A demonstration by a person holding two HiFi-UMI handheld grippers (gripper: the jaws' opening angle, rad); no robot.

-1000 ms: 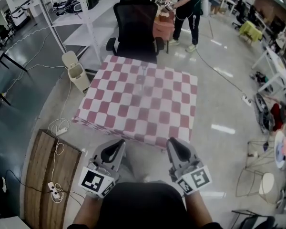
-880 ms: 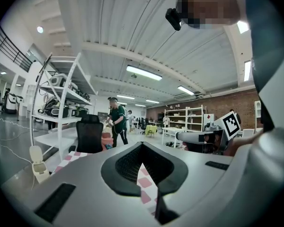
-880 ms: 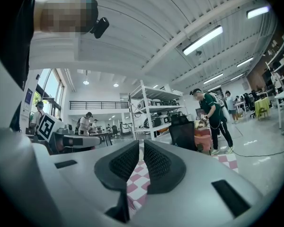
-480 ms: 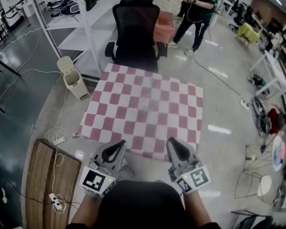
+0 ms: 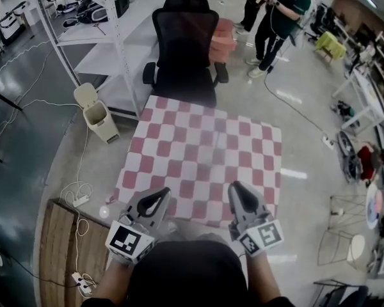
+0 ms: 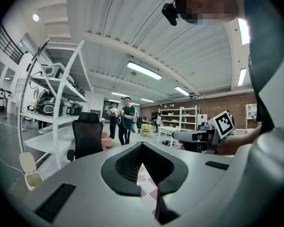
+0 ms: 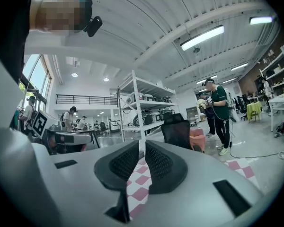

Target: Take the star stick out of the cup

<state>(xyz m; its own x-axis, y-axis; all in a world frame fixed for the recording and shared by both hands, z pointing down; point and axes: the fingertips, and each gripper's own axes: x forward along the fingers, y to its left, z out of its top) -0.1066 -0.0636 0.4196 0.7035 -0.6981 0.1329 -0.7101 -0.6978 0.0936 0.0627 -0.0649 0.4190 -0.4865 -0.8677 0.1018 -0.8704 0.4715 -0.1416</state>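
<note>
A table under a red-and-white checkered cloth (image 5: 173, 146) stands in front of me. Near its middle is only a faint blurred smear (image 5: 208, 142); I cannot make out a cup or a star stick. My left gripper (image 5: 161, 192) hovers over the cloth's near edge at the left, jaws shut and empty, with the tips touching (image 6: 141, 148). The right gripper (image 5: 235, 187) hovers at the near edge on the right. Its jaws (image 7: 142, 145) are nearly together with a thin slit and nothing in it.
A black office chair (image 5: 184, 43) stands behind the table, with a white shelf rack (image 5: 109, 37) and a small bin (image 5: 96, 110) to the left. A person (image 5: 278, 18) stands at the back right. A wooden board (image 5: 57, 248) and cables lie on the floor at my left.
The table has come nearer, and its near edge now lies under both gripper tips. The person at the back has moved right. Both grippers keep their pose and jaw gap.
</note>
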